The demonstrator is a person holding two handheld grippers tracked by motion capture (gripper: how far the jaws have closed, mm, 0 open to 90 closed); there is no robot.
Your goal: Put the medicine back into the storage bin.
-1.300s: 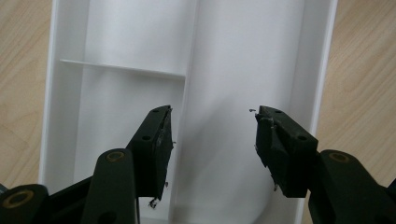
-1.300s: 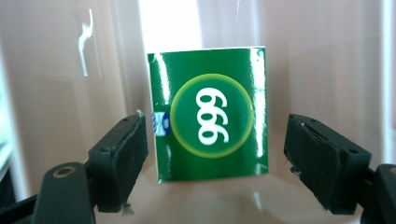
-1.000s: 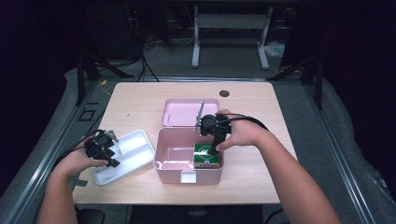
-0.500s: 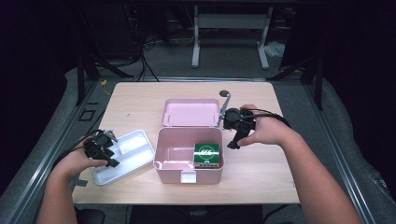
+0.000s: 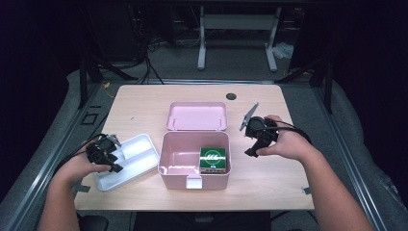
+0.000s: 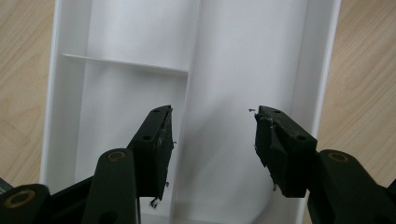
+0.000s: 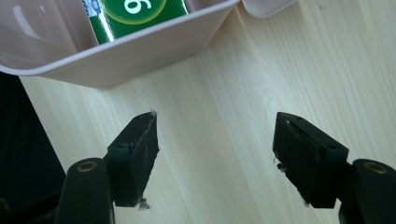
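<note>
While my right gripper (image 5: 254, 139) hangs over bare table (image 5: 269, 178) beside the pink box (image 5: 166, 163), its jaws stand apart with nothing between them, having just been closing slightly. The green carton (image 5: 213, 159) sits inside the box at its right end. My left gripper (image 5: 107, 155) hovers over the white tray (image 6: 261, 70), jaws open and holding nothing. The pink lid (image 5: 197, 115) lies behind the box.

From above the person's side, the high camera looks forward and down over the whole tabletop (image 5: 144, 103). The left tool's camera sits close over the tray (image 6: 261, 56); the right one faces bare wood beside the box (image 7: 140, 46) — both spots show from above.
</note>
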